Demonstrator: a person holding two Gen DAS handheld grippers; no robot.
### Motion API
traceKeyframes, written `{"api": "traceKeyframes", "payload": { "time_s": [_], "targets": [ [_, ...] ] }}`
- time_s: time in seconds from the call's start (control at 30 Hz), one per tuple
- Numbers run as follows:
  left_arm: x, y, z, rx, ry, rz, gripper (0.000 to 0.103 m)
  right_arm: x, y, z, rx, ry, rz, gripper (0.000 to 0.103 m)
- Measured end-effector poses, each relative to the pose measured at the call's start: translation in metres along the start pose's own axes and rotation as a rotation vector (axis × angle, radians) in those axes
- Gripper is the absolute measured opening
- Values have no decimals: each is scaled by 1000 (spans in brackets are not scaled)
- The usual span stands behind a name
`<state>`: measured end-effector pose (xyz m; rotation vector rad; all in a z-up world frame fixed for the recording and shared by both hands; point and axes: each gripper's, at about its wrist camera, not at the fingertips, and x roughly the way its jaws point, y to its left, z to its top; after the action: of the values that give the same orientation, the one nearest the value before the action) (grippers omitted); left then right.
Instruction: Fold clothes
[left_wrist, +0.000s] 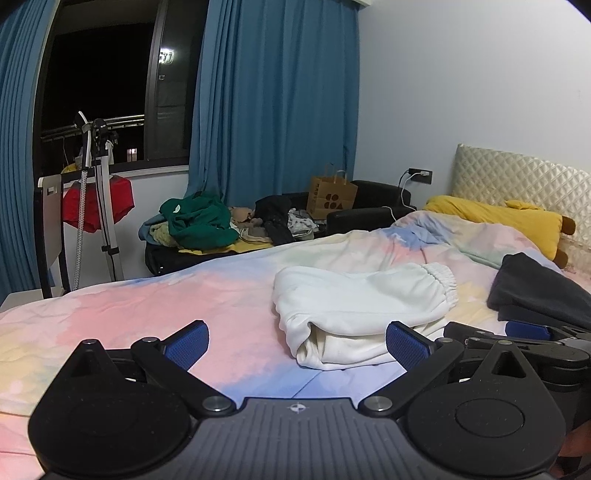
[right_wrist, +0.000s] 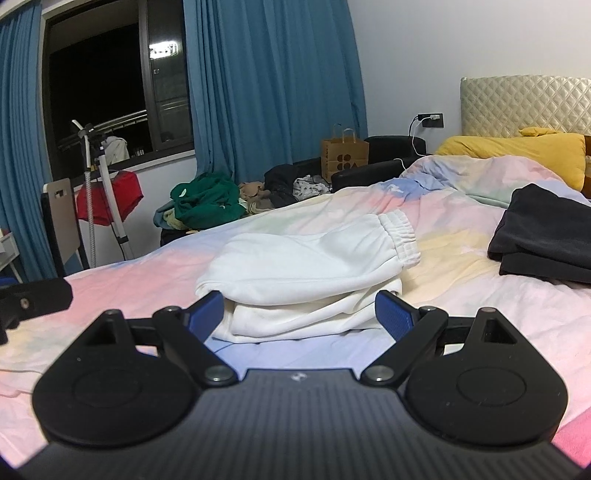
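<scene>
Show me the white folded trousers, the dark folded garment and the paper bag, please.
white trousers (right_wrist: 306, 258): right wrist view, top folded layer.
dark garment (right_wrist: 546, 232): right wrist view, upper fold.
paper bag (left_wrist: 332, 201): left wrist view, printed front.

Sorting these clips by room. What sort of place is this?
A bedroom, most likely: a bed with a quilted headboard, a yellow pillow, and blue curtains at a dark window.

Folded trousers (right_wrist: 310, 258) lie mid-bed (right_wrist: 461, 317), waistband toward the headboard (right_wrist: 524, 103). Folded garment (right_wrist: 546, 236) lies right of them, apart, near the pillow (right_wrist: 517, 151) at the head end. Beyond the bed's far edge, a sofa (left_wrist: 369, 210) carries a clothes heap (left_wrist: 199, 221) and a bag (left_wrist: 332, 197). Steamer stand (left_wrist: 92, 192) stands left of the heap.
</scene>
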<state>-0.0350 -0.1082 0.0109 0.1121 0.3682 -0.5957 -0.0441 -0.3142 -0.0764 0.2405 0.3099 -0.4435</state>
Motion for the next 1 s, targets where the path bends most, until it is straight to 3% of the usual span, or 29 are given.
{"api": "traceKeyframes", "payload": {
  "time_s": [1.0],
  "targets": [
    [-5, 1, -1, -8, 25, 21, 103, 1, 0, -1, -4, -2, -16, 90]
  ]
}}
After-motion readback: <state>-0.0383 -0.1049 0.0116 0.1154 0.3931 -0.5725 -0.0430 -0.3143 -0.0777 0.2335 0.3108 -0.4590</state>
